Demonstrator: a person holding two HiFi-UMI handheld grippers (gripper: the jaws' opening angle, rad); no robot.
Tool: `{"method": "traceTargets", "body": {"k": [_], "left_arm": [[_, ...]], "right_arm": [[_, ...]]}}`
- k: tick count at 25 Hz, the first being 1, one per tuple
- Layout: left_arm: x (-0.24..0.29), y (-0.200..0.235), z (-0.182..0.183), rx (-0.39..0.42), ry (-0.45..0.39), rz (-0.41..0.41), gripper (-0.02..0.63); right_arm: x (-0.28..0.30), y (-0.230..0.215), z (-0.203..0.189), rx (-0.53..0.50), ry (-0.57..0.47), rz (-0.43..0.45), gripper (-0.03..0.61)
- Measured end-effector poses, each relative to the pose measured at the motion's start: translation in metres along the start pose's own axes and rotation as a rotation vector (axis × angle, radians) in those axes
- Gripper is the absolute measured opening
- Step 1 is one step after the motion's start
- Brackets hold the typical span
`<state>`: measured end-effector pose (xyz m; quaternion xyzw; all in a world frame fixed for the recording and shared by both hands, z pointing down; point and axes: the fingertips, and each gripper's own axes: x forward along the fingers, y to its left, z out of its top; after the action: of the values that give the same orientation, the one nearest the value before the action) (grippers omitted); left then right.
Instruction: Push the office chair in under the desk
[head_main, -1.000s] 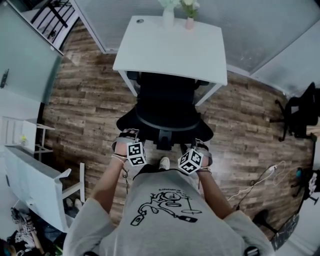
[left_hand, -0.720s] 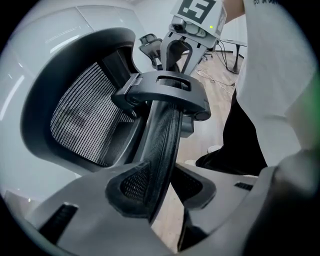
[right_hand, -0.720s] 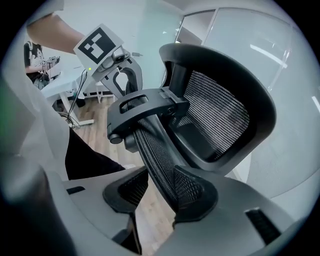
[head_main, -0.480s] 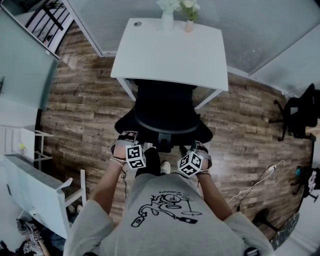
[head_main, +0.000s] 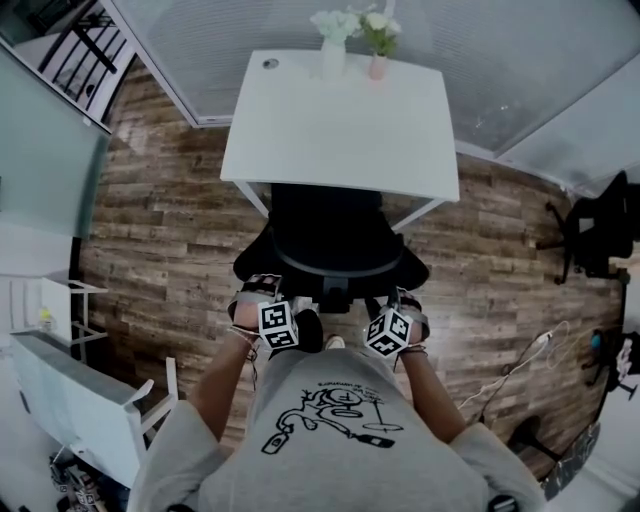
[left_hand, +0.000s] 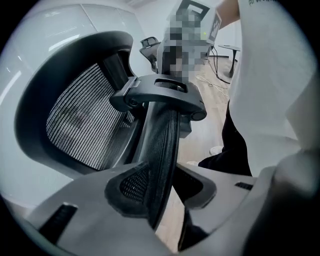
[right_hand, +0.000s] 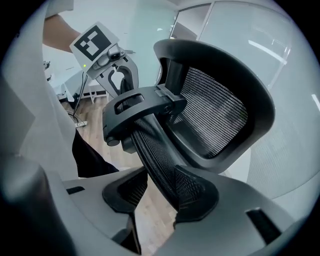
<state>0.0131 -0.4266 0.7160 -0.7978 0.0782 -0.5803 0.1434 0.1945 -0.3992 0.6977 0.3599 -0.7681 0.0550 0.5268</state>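
Loosely, left hand-held gripper (left_hand: 165, 186) and right hand-held gripper (right_hand: 158, 191), tilted down, straddle the backrest (left_hand: 162, 142), jaws just opening.

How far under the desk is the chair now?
Done: the office chair's front is under the desk. In hand: the left gripper and right gripper straddle the backrest rim, jaws apart; the left's have just been opening. Left: push until the backrest nears the desk.

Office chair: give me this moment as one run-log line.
office chair: partly under desk | left gripper: jaws just been opening, astride backrest rim | right gripper: open, astride backrest rim
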Motion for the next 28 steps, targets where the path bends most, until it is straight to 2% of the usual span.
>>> {"method": "traceTargets", "body": {"k": [9, 19, 24, 28], "left_arm": [[-0.001, 0.026, -0.026, 0.006, 0.03, -0.013, 0.143], [-0.001, 0.027, -0.029, -0.002, 0.041, 0.017, 0.157], [0.0, 0.027, -0.027, -0.04, 0.081, 0.044, 0.175], [-0.011, 0.024, -0.013, -0.15, 0.027, 0.055, 0.173]], "right_arm": [[0.012, 0.001, 0.031, 0.015, -0.031, 0.022, 0.178], [0.013, 0.003, 0.033, -0.01, -0.027, 0.039, 0.178], [0.011, 0.004, 0.034, -0.003, -0.033, 0.059, 0.187], [-0.003, 0.0, 0.038, 0.056, -0.05, 0.093, 0.192]]}}
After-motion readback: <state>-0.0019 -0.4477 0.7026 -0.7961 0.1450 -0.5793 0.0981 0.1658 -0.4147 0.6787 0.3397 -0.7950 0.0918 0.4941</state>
